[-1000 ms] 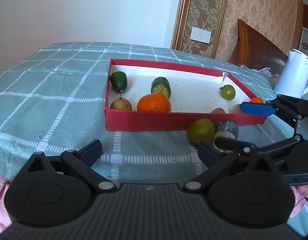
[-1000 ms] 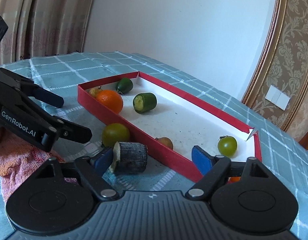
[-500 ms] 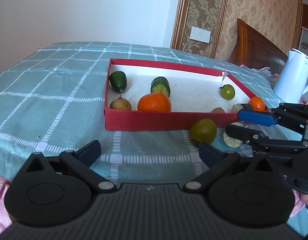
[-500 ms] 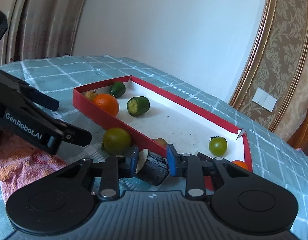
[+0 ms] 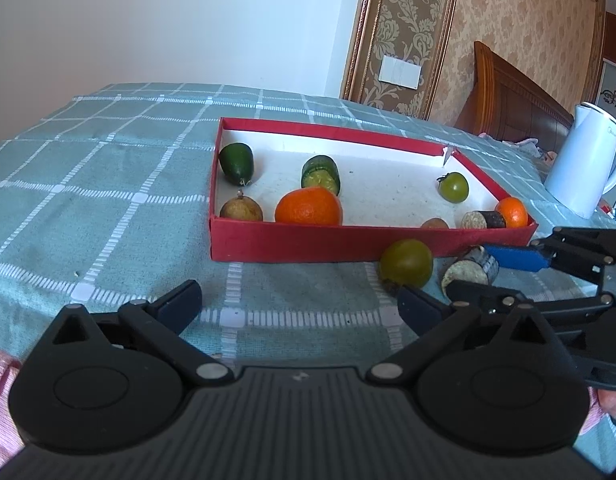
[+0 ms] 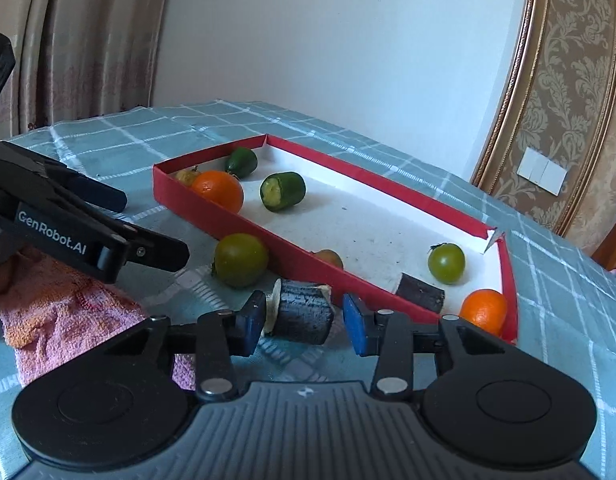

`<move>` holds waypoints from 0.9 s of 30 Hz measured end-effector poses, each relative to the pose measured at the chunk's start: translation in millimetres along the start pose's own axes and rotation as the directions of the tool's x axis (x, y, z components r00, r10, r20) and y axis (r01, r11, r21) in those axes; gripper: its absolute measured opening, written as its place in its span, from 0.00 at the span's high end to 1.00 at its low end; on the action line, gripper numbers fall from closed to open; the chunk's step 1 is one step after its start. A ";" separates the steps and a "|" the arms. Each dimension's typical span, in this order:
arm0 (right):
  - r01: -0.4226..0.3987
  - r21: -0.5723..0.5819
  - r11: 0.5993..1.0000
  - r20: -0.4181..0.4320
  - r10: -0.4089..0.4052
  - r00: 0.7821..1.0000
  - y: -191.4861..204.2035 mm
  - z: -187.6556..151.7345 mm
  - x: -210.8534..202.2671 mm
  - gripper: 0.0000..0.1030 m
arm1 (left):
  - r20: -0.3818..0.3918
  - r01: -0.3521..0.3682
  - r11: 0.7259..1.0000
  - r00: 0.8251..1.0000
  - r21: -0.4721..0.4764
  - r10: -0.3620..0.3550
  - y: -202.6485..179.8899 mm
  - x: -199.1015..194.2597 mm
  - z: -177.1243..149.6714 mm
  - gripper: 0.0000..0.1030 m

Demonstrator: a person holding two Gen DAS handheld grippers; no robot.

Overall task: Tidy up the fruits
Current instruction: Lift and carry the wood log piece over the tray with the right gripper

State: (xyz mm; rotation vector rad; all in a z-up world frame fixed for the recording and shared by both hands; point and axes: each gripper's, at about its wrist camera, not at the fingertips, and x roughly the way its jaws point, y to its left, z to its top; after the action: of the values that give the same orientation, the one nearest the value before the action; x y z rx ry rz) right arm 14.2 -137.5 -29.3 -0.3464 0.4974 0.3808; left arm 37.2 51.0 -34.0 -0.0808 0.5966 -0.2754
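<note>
Dark fruit chunk [image 6: 304, 312] partly hidden between opening right claw [image 6: 304, 320] pads.

Both tools are matte black plastic: a ribbed grey-black housing, two round hubs, silver rivets on angular linkage arms. The right gripper [image 6: 304, 318] has blue-padded fingers [image 6: 355, 324]; the left gripper [image 5: 298, 302], darker pads, perhaps navy, and white "GenRobot.AI" lettering.

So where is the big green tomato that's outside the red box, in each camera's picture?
Left wrist view: the big green tomato sits right of centre on the tablecloth, just in front of the red box's near wall.
Right wrist view: the big green tomato sits left of centre, against the red box's outer wall.
Shared landmark: the dark cut cane piece lies beside it in both.
</note>
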 end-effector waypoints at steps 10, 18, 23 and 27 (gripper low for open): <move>-0.045 0.076 0.996 -0.027 0.047 0.999 -8.9 -0.8 2.4 0.66 | 0.003 0.006 1.000 1.000 -0.007 -0.006 1.9 -0.9 -0.4 0.00; 0.013 0.094 0.996 -0.023 -0.011 1.000 -7.7 0.4 -5.2 0.67 | 0.004 0.007 1.000 1.000 -0.009 -0.007 2.0 -1.0 -0.5 0.00; 0.031 0.099 0.995 -0.022 -0.029 0.999 -11.3 2.7 -11.4 0.67 | 0.003 0.006 1.000 1.000 -0.008 -0.006 1.9 -0.9 -0.5 0.00; 0.045 0.100 0.994 -0.010 -0.044 0.999 -14.8 7.5 -18.8 0.67 | 0.003 0.006 1.000 1.000 -0.007 -0.006 2.2 -0.8 -0.6 0.00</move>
State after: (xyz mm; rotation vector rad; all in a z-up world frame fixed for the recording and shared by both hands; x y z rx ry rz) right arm 8.3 -152.5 -10.1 -0.2618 0.5134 0.3106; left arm 36.8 53.3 -34.3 -0.0894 0.5945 -0.2788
